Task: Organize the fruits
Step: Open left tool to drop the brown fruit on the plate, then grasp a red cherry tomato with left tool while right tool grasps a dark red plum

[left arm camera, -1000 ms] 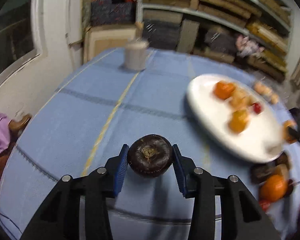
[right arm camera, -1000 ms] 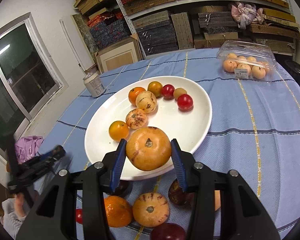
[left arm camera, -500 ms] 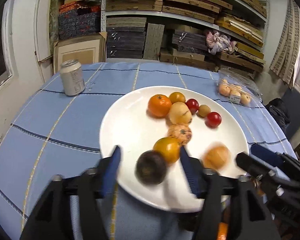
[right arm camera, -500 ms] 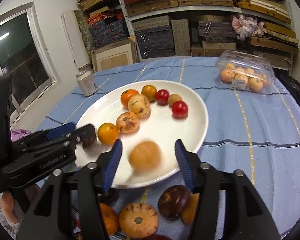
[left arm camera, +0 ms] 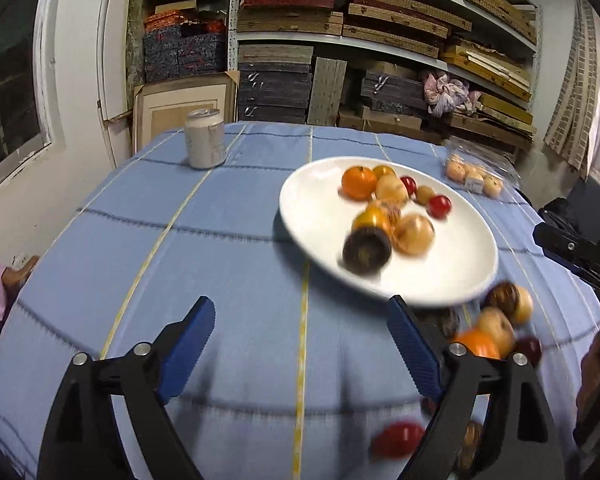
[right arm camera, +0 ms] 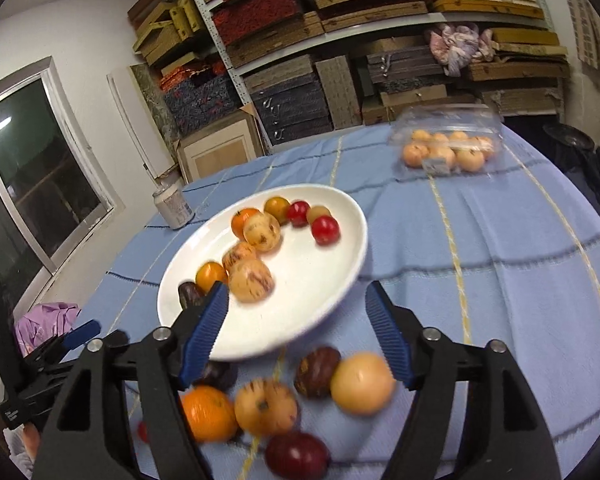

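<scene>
Stacked boxes on shelves (left arm camera: 380, 32) at 12 o'clock behind round bench (left arm camera: 220, 248) under blue checked cloth. Window (right arm camera: 32, 184) at 9 o'clock in right wrist view.

White plate (left arm camera: 440, 276) at about 1 o'clock in left wrist view, loaded with fruit: orange (left arm camera: 358, 182) at far rim, red cherry tomato (left arm camera: 439, 206) toward 3 o'clock side, dark purple fruit (left arm camera: 366, 250) at near edge of the pile, touching yellow-orange fruit (left arm camera: 374, 218) and pale tan fruit (left arm camera: 414, 234). All motion-blurred.

Left gripper (left arm camera: 300, 320) over bare cloth at 6 o'clock of plate, jaws spread wide and opening, nothing between them. Right gripper (right arm camera: 296, 304) over near rim of plate, jaws spread and opening, nothing pinched; tan fruit lying on plate just beyond left finger.

Loose fruit pile (right arm camera: 284, 400) on cloth at 6 o'clock of plate in right wrist view: orange, striped tan, dark brown, pale peach, dark red, mostly touching. Small red fruit (left arm camera: 398, 438) alone on cloth near left gripper's right finger.

Drink can (left arm camera: 205, 139) upright at 11 o'clock of plate, well apart. Clear clamshell of pale fruit (right arm camera: 446, 146) at 1 o'clock, lid closed. Pink cloth (right arm camera: 46, 320) off bench edge at 8 o'clock.
</scene>
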The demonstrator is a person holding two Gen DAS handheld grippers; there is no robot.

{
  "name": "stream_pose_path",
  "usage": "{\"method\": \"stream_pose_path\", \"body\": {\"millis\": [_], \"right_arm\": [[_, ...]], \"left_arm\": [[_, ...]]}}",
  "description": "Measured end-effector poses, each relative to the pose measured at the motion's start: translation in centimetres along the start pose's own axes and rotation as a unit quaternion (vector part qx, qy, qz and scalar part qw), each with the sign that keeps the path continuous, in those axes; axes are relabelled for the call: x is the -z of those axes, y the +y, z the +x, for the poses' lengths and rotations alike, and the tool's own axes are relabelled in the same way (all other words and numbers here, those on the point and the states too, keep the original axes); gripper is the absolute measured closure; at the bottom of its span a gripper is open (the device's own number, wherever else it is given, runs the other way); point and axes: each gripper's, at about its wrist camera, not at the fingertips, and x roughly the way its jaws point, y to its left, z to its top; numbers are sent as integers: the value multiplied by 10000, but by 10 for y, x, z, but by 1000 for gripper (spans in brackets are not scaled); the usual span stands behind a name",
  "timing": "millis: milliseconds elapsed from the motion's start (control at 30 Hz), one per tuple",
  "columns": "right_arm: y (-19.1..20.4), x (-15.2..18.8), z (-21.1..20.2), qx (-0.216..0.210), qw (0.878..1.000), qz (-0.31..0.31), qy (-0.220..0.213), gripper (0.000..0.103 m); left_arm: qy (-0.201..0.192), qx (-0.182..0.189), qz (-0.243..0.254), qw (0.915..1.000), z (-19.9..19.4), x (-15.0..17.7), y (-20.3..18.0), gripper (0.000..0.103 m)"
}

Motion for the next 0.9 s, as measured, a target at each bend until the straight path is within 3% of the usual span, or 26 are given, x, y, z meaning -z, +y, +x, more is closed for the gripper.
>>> {"method": "stream_pose_path", "body": {"millis": [167,367,600,733,900], "right_arm": [[-10,25,-25,57,9998,179,4,22],[-15,45,-52,121,9994,279,-171,15],[-12,58,-58,120,9997,205,-62,14],[-10,60,-55,143,9997,168,48,14],[-4,63,-47,169,9995,42,263,14]], "left_arm": [[97,115,410,9990,-20,31,-11,9],[135,181,843,9962,-26,46,-28,9],[443,124,1436,9886,-11,59,-52,9],[557,118,1364,9890,-3,58,-49,9],[861,287,921,9916,11,54,-33,10]]}}
